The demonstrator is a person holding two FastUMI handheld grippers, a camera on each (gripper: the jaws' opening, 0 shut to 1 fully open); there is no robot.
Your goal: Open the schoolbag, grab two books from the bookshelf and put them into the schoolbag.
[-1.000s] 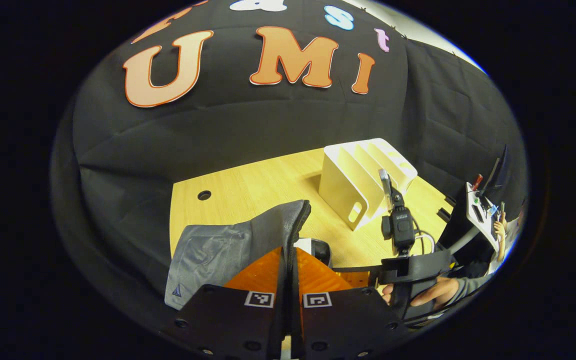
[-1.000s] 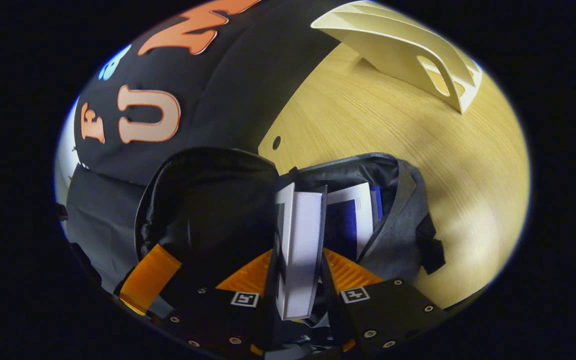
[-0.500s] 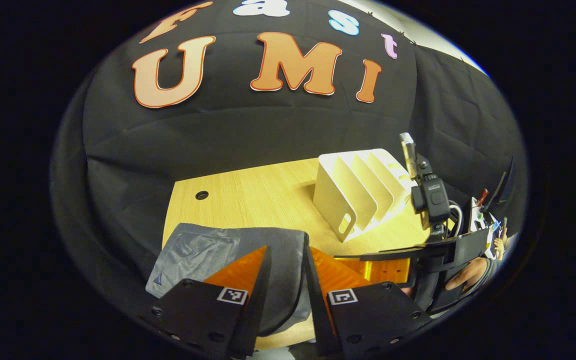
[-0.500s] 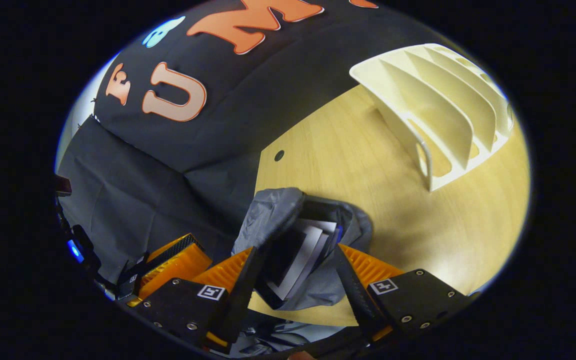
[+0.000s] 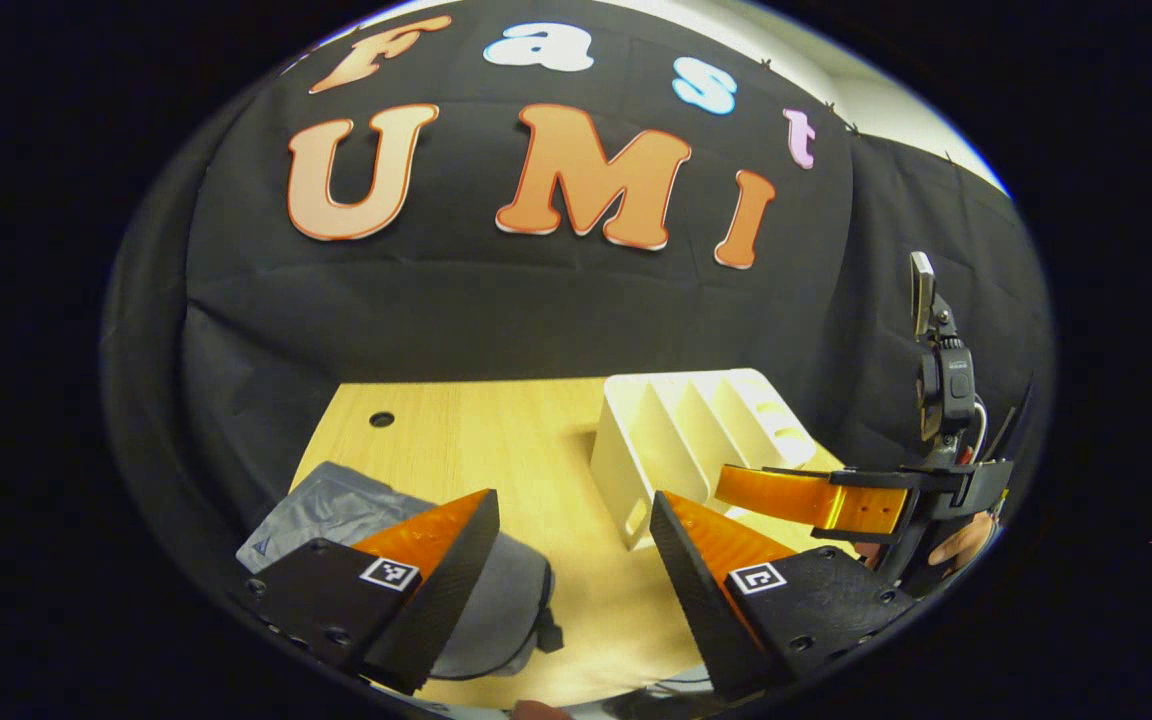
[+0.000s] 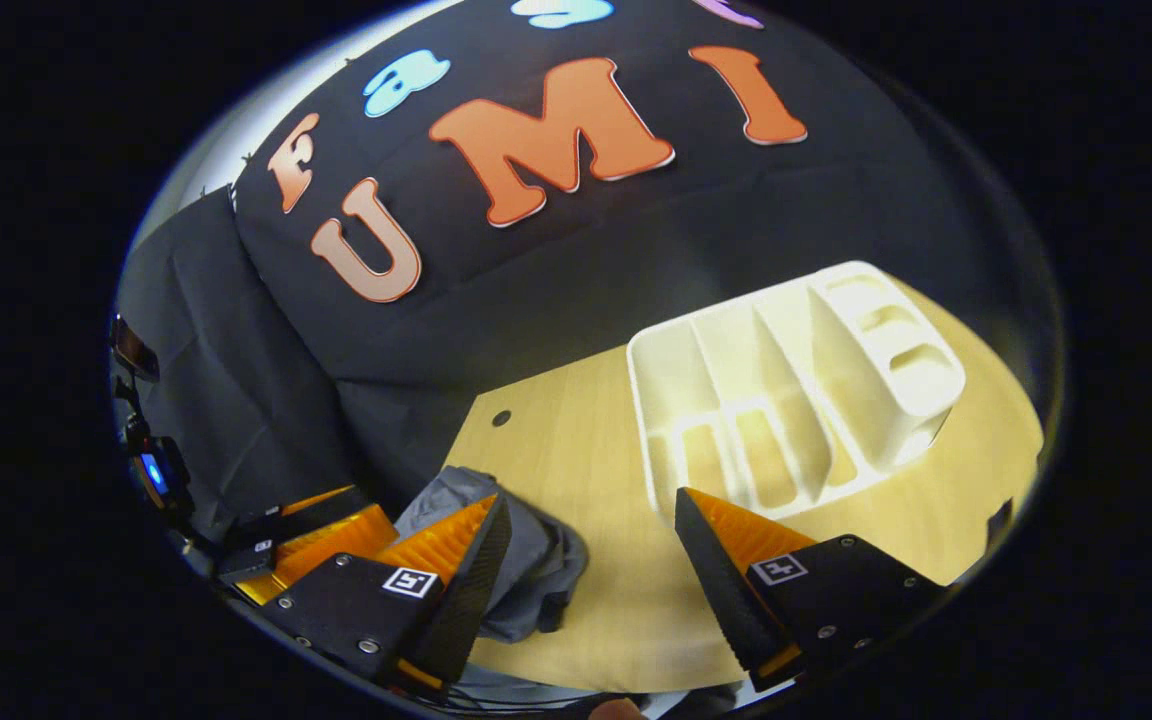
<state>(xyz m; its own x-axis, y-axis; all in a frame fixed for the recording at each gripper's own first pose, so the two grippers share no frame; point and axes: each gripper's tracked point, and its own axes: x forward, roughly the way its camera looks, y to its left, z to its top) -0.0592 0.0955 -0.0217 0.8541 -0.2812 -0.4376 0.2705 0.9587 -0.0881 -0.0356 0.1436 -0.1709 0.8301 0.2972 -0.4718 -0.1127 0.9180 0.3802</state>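
Note:
The grey schoolbag (image 5: 331, 505) lies slumped on the wooden table (image 5: 496, 440), low and left in the left gripper view. My left gripper (image 5: 571, 590) is open above the table, its left finger over the bag. The white bookshelf (image 5: 676, 440) stands behind it with bare slots. Farther right I see the right gripper's orange finger (image 5: 806, 497), held by a hand (image 5: 966, 540). In the right gripper view my right gripper (image 6: 591, 590) is open, with the schoolbag (image 6: 536, 560) by its left finger and the bookshelf (image 6: 786, 390) ahead. The books are hidden.
A round cable hole (image 5: 382, 419) sits near the table's far left corner. The black cloth wall rises just behind the table (image 6: 576, 450). The left gripper's orange finger (image 6: 321, 530) shows at the lower left of the right gripper view, beside a device with a blue light (image 6: 151, 470).
The left gripper let go of the bag's edge and opened. The right gripper released the book into the bag and opened. Both have drawn up and back, and the bag has slumped.

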